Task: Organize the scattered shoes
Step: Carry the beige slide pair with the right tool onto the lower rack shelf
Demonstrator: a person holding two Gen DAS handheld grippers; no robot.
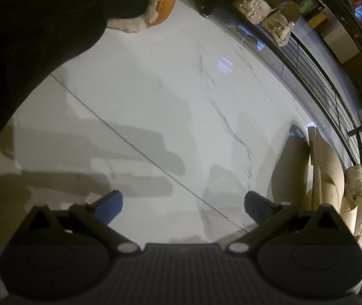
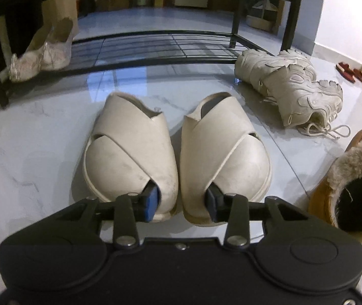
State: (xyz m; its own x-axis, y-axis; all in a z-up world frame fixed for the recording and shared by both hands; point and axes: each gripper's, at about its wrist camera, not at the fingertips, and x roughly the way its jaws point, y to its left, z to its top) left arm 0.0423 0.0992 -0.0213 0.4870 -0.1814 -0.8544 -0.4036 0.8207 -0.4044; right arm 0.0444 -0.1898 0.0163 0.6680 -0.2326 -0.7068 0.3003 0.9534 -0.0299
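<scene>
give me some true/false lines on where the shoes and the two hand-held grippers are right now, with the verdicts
1. The right hand-held gripper has its fingers inside the toe openings of the cream clogs. True.
2. The left hand-held gripper holds a sneaker. False: it is open over bare floor.
3. The chunky sneakers sit on the rack's lower shelf. False: they lie on the floor beside the black shoe rack.
4. A pale pair of heels rests at the rack's left end. True.
5. The two clogs lie far apart. False: they are side by side.
</scene>
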